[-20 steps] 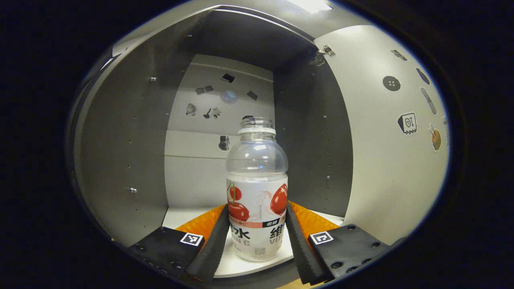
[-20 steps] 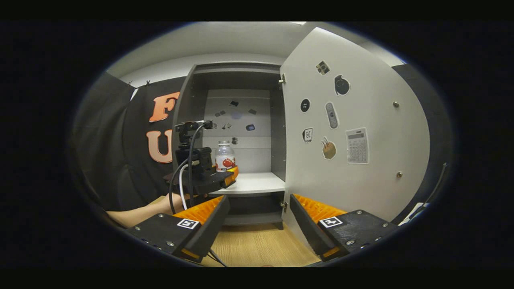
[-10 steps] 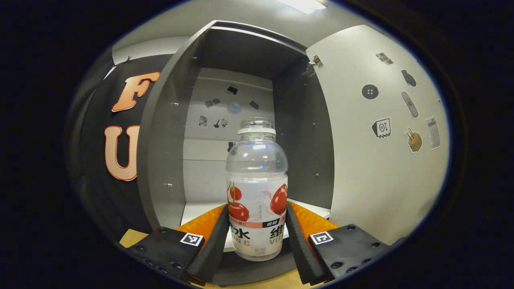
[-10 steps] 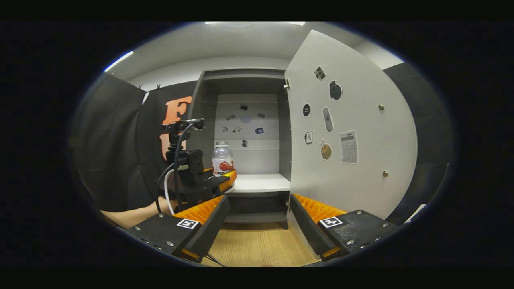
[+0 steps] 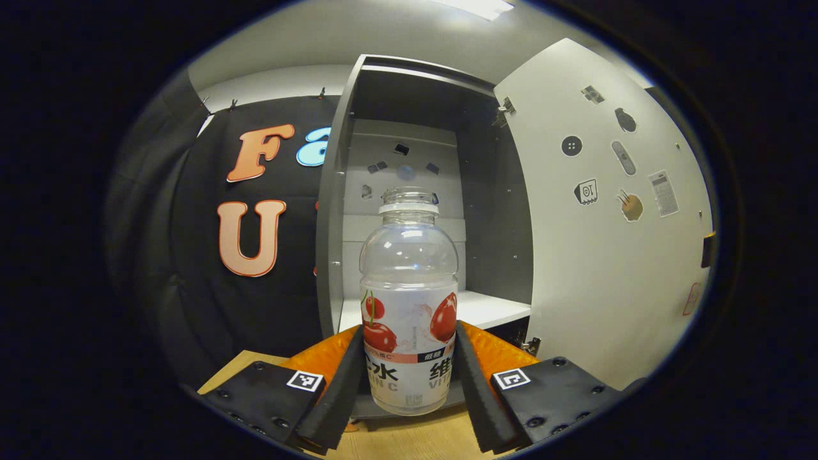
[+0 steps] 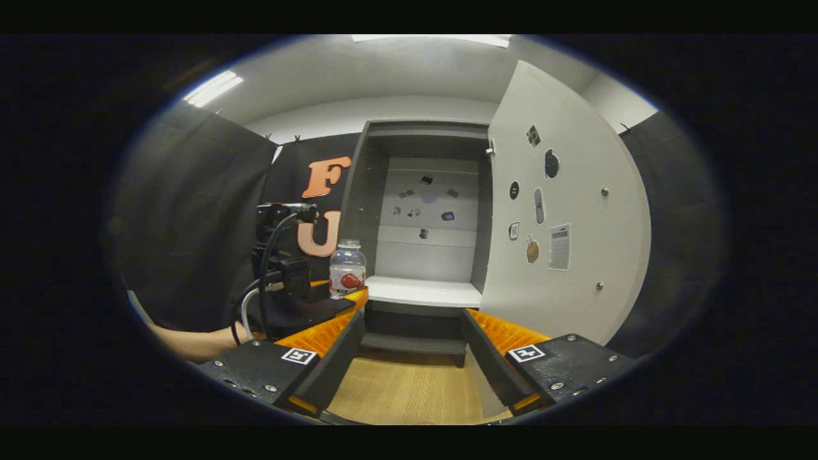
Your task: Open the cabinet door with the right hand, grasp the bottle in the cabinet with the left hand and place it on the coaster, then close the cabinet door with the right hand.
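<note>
The left gripper (image 5: 409, 383) clamps both fingers on the lower label of the upright, capless bottle (image 5: 409, 300). Behind it the cabinet (image 5: 409, 191) stands with its door (image 5: 607, 243) swung wide; the bottle looks empty, though glare makes that uncertain.

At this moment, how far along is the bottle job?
Done: the door stands open. In hand: the left gripper is shut on the bottle, held clear of the cabinet in front of its shelf. The right gripper is open. Left: set the bottle on the coaster, then close the door.
</note>
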Tool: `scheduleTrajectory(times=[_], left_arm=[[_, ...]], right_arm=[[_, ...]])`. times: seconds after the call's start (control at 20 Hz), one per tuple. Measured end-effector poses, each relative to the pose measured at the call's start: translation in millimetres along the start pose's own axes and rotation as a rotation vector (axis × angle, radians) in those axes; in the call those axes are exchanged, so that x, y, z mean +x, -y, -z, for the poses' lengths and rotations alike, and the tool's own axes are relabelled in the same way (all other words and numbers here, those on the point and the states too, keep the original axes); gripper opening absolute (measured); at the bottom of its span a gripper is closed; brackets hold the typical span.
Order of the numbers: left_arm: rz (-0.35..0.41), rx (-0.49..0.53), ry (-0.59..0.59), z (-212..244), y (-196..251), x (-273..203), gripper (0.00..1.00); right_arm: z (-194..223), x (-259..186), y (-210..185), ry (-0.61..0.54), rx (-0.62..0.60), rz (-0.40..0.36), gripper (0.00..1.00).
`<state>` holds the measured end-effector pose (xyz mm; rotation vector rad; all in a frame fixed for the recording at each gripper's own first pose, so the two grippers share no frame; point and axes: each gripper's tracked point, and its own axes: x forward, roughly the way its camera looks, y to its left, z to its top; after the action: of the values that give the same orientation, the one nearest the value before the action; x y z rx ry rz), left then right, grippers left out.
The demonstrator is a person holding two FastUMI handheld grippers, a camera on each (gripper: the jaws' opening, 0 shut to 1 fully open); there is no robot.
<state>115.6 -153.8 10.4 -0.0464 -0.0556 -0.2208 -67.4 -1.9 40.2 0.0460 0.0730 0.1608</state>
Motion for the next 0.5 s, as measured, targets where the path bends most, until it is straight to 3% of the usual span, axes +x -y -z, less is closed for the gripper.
scheduleTrajectory(times=[0.05,0.1,0.5], left_arm=[[-0.007,-0.007,-0.002,3.4,-3.4,-9.2,0.82],[-0.012,-0.012,-0.003,7.1,-6.3,-18.0,0.80],[0.007,0.000,-0.004,47.9,-33.5,-66.4,0.81]], right_arm=[[-0.3,-0.1,0.9,0.004,0.006,0.001,0.89],[0.8,0.4,-0.8,0.003,0.013,0.001,0.93],[3.5,16.6,-26.0,0.012,0.021,0.035,0.93]])
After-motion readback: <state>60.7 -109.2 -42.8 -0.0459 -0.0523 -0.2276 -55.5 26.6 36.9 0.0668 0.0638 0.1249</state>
